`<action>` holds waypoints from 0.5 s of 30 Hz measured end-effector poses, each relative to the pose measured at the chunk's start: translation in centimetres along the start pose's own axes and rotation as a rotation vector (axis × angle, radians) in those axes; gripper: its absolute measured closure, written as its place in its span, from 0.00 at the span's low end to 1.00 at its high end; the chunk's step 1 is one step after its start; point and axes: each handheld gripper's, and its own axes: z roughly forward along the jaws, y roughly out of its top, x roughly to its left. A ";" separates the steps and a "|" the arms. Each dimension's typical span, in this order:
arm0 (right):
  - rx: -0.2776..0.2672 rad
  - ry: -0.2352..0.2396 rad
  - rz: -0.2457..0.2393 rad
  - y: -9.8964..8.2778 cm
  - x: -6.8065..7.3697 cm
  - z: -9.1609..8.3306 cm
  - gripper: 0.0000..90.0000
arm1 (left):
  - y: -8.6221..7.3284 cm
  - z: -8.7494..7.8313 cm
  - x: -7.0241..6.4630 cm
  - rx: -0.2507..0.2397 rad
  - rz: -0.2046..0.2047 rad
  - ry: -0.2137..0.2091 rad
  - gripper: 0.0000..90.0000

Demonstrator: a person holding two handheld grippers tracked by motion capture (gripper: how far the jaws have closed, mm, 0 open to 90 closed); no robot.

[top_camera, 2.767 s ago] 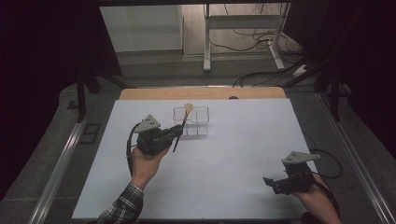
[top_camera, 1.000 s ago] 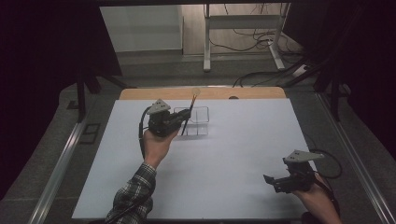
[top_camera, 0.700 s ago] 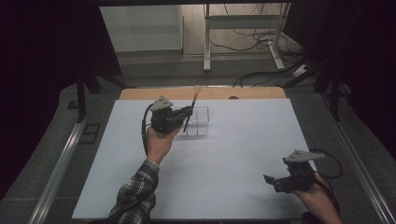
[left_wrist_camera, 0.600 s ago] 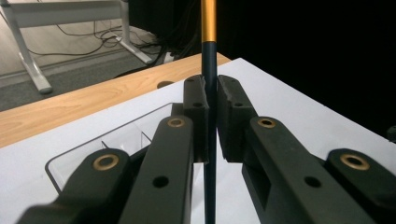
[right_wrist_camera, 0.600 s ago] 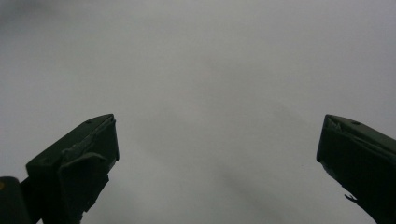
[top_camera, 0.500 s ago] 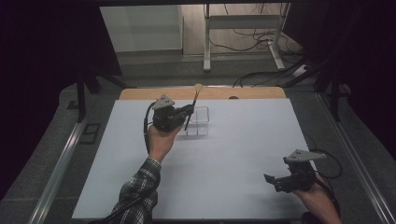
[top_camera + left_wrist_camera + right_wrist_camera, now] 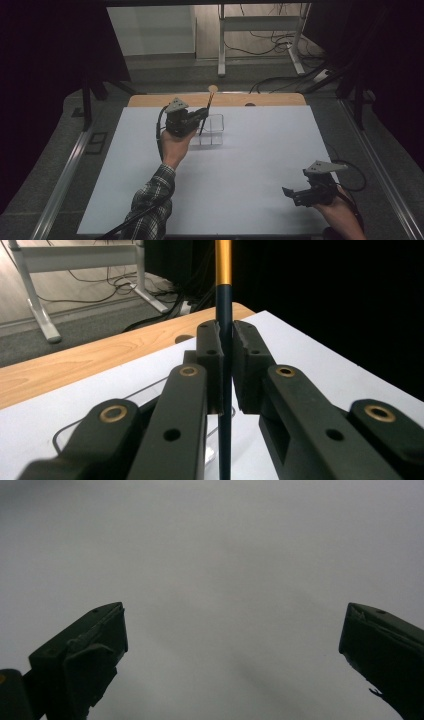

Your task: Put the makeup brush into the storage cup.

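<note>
Held nearly upright over the clear compartment box, a slim brush with dark handle, gold ferrule and pale round tip, lower end dipping toward the box at the far middle of the white surface. Pinched mid-shaft between the pads of the left gripper, jaws drawn in tight on the handle, shaft running straight up through the narrow gap. Likely kept vertical so as to drop cleanly into one cell rather than lie across the dividers; which cell cannot be told from here. Raised in the left hand, plaid sleeve reaching in from the near edge. Parked well apart at the near right corner, the right gripper, jaws spread wide and empty over bare surface, seemingly waiting out of the way. Beyond the white sheet, a strip of wooden tabletop.
</note>
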 end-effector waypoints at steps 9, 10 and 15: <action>0.002 -0.001 0.000 0.0 0.0 0.0 0.00 | 0.7 0.6 0.0 -0.007 0.007 -0.001 0.93; 0.002 -0.001 0.000 0.0 0.0 0.0 0.00 | 0.7 0.7 0.0 -0.007 0.008 -0.002 0.93; 0.003 -0.002 0.000 0.0 0.0 0.1 0.00 | 1.0 1.1 -0.1 -0.010 0.011 -0.006 0.93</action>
